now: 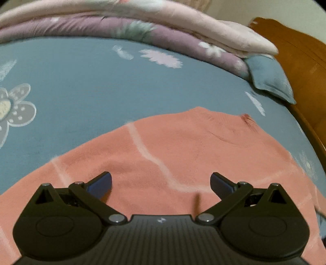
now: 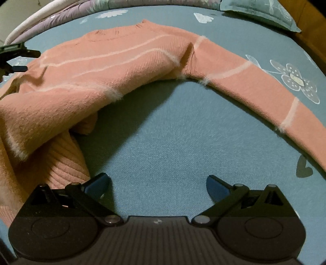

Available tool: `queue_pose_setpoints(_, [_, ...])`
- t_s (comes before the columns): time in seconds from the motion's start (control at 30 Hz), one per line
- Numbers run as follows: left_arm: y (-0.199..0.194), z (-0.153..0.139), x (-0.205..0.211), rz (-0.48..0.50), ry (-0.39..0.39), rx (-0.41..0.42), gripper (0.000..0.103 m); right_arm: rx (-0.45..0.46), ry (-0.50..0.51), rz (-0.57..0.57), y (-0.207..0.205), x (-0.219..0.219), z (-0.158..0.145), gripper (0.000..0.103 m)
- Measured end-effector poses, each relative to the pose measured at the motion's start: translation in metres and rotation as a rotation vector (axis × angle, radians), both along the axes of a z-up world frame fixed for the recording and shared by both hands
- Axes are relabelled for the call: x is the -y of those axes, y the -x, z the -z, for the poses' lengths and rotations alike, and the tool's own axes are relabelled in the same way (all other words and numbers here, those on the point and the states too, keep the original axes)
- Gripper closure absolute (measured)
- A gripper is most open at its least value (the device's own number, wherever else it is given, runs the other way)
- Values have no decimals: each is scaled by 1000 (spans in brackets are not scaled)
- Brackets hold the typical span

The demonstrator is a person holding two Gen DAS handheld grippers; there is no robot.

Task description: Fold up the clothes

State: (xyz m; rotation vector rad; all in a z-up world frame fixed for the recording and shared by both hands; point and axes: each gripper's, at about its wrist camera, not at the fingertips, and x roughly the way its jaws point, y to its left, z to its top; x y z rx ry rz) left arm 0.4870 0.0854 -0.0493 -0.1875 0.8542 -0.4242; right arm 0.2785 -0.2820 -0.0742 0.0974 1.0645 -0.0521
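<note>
A salmon-pink knitted sweater [image 1: 183, 146] with thin pale stripes lies on a blue-grey bed sheet [image 1: 91, 85]. In the left wrist view my left gripper [image 1: 161, 183] hovers open right over the sweater's body, nothing between its fingers. In the right wrist view the sweater [image 2: 106, 67] lies rumpled at the left, its ribbed hem [image 2: 67, 163] bunched near the left finger, and one sleeve [image 2: 254, 85] stretches out to the right. My right gripper [image 2: 158, 184] stands open over bare sheet [image 2: 173, 132] below the armpit. The left gripper [image 2: 14, 59] shows at the far left edge.
Folded pink and purple floral quilts [image 1: 142, 26] are stacked along the far side of the bed. A blue-grey pillow [image 1: 269, 77] lies by the wooden headboard [image 1: 295, 51]. The pillow [image 2: 258, 12] also appears at the top right. White flower prints [image 2: 295, 79] dot the sheet.
</note>
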Motion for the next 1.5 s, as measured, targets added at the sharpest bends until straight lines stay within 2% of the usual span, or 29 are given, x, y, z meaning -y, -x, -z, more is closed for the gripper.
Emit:
queue_pose_setpoints(0.17, [47,-23,22,23,-22,13,1,65,0,1,1,19,-15,0])
queue_pose_setpoints(0.3, [86,-40,43,38,-34,27,1,127,-59,62,2,56,-26,0])
queue_pose_setpoints(0.4, [109,-49,69,32,-38,47,1,172,-162,97,5,86,-27,0])
queue_pose_setpoints(0.47, [122,-55,84,31,-42,58,1,201,-276,101,3,105,-24,0])
queue_pose_setpoints(0.57, [138,-64,103,10,-64,72,1,222,-426,62,-12,117,-13,0])
queue_pose_setpoints(0.67, [154,-71,116,-18,-102,78,1,220,-499,-4,-32,113,1,0])
queue_pose_setpoints(0.8, [169,-77,126,-43,-153,77,1,272,-440,-82,-56,93,4,0])
queue_pose_setpoints(1.03, [168,-83,133,-74,-197,74,1,396,-398,-111,-91,77,12,0])
queue_pose_setpoints(1.27, [155,-81,129,-70,-208,67,1,479,-434,-38,-86,90,14,2])
queue_pose_setpoints(1.4, [151,-76,125,-62,-202,56,1,492,-500,22,-75,104,21,6])
queue_pose_setpoints(1.5, [146,-72,122,-59,-198,43,1,510,-559,58,-72,121,29,20])
